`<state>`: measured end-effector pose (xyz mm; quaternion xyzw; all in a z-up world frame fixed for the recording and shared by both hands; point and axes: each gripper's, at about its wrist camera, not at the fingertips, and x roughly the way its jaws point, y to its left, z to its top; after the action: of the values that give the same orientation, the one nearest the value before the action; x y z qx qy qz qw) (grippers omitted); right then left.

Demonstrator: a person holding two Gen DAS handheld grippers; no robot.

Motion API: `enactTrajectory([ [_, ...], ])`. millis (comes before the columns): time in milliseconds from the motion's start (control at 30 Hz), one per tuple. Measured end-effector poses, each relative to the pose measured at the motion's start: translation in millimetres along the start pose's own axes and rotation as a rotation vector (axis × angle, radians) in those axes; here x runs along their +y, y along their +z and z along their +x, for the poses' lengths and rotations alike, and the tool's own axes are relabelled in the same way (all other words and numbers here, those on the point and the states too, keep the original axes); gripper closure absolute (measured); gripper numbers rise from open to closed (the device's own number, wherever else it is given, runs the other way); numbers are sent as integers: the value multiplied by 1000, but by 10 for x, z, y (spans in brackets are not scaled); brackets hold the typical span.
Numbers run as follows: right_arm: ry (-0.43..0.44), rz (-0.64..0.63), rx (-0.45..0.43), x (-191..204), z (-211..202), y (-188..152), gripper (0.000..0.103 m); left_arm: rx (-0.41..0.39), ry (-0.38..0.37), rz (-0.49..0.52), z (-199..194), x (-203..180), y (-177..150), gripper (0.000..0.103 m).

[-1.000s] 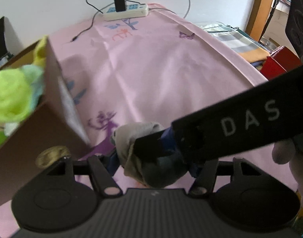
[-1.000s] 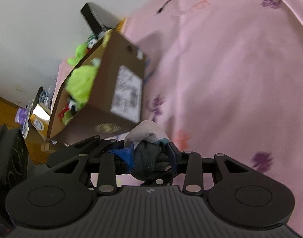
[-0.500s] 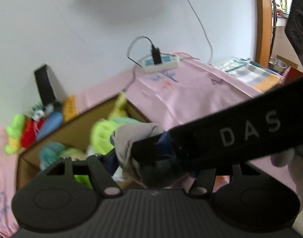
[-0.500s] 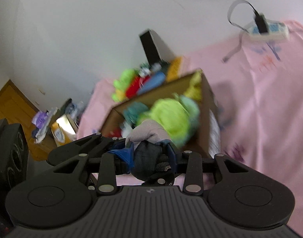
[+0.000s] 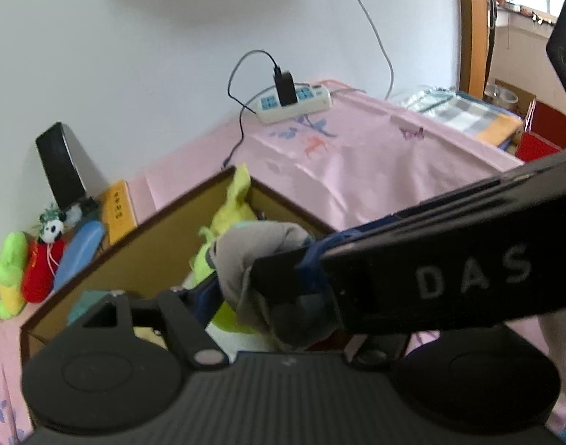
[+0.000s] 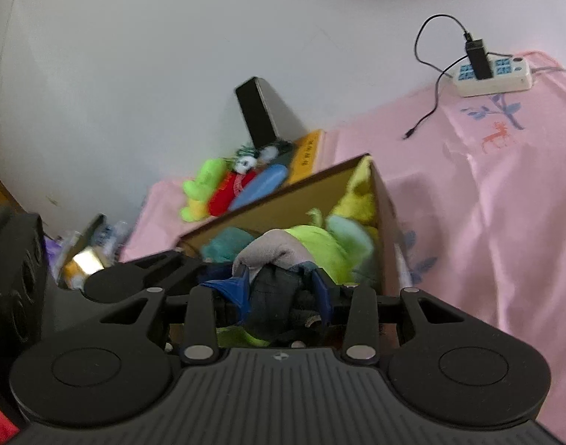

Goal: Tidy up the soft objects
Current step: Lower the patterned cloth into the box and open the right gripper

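Both grippers are shut on one soft grey and dark bundle (image 5: pixel 257 256), which also shows in the right wrist view (image 6: pixel 275 278). My left gripper (image 5: pixel 268 296) and right gripper (image 6: pixel 283 289) hold it above the open brown cardboard box (image 6: pixel 385 200), also in the left wrist view (image 5: pixel 153 237). The box holds lime green (image 6: pixel 320 248), yellow (image 6: pixel 357 193) and teal (image 6: pixel 223 244) soft toys. The right gripper's black finger crosses the left wrist view.
Plush toys (image 5: pixel 27 270) lie against the wall behind the box, by a black speaker (image 5: pixel 60 167) and a yellow book (image 5: pixel 119 207). A white power strip (image 5: pixel 294 100) with a charger sits on the pink sheet (image 5: pixel 357 178). Folded cloths (image 5: pixel 464 115) lie far right.
Both grippers have lifted the bundle from beside the box's outer wall to above its open top, and the view has tilted up toward the wall.
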<state>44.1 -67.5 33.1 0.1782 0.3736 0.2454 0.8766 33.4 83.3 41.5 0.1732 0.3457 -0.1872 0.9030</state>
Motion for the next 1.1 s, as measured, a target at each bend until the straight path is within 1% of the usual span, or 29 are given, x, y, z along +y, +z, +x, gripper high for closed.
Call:
enactTrajectory([
  [67, -6, -17, -4, 6, -11, -43, 81, -24, 24, 34, -23, -62, -50, 31],
  [133, -22, -49, -21, 42, -51, -42, 81, -43, 33, 48, -60, -72, -84, 31],
  [233, -60, -133, -52, 120, -123, -30, 81, -46, 7, 10, -129, 1, -111, 30],
  [300, -87, -163, -65, 139, -145, -19, 81, -57, -6, -2, -204, 27, -139, 26],
  [333, -100, -169, -68, 140, -154, -16, 81, -62, -16, -5, -239, 25, -165, 26],
  [467, -117, -168, -66, 106, -149, -16, 81, -61, -32, -1, -313, -2, -268, 26],
  [600, -201, -167, -72, 86, -28, -9, 81, -45, -38, -22, -281, -2, -278, 26],
  [700, -192, -147, -58, 58, -33, 1, 81, -50, -32, -36, -294, -13, -270, 26],
  [833, -251, -216, -8, 123, -89, -66, 81, -48, -28, -54, -331, 0, -289, 26],
  [967, -241, -199, -13, 101, -182, -109, 81, -36, -14, -91, -369, 49, -305, 25],
  [1033, -258, -192, -22, 103, -208, -100, 81, -30, 0, -124, -389, 85, -291, 23],
  [1100, -257, -181, -35, 113, -257, -98, 81, -25, 18, -154, -409, 121, -278, 23],
])
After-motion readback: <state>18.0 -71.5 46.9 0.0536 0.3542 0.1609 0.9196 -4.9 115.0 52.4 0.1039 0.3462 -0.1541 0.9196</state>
